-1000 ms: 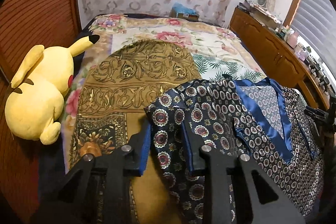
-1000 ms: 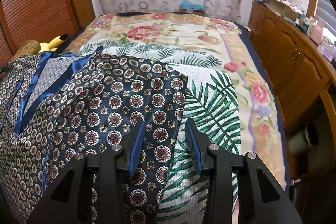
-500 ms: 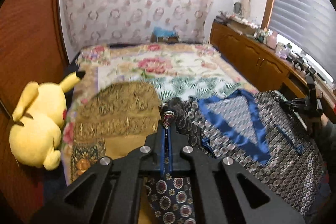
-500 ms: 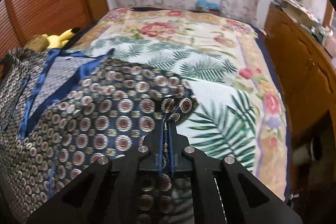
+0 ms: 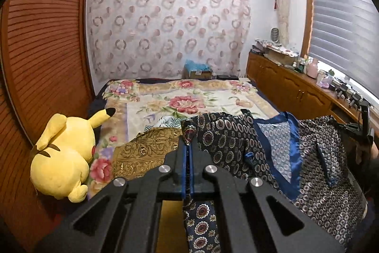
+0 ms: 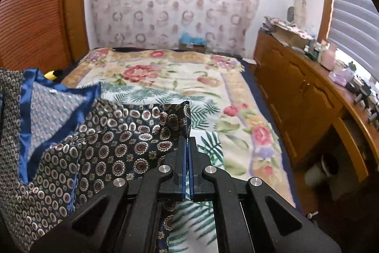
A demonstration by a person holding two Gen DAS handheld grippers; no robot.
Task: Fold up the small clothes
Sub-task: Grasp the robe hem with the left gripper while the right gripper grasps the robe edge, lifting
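Note:
A dark navy patterned garment (image 5: 227, 141) with a shiny blue collar (image 5: 293, 134) hangs lifted over the bed. My left gripper (image 5: 188, 148) is shut on its left hem corner, which pokes out above the fingertips. My right gripper (image 6: 188, 141) is shut on the opposite hem corner of the same garment (image 6: 123, 134). The blue collar (image 6: 26, 115) shows at the left of the right wrist view. The cloth is stretched between the two grippers.
The bed (image 5: 189, 98) has a floral blanket with a gold patterned cloth (image 5: 142, 148) on it. A yellow Pikachu plush (image 5: 61, 158) lies at the left edge by the wooden slatted wall. A wooden cabinet (image 6: 296, 91) with clutter runs along the right.
Both grippers closed on the garment's hem corners and raised them off the bed. The views have tilted up toward the far wall.

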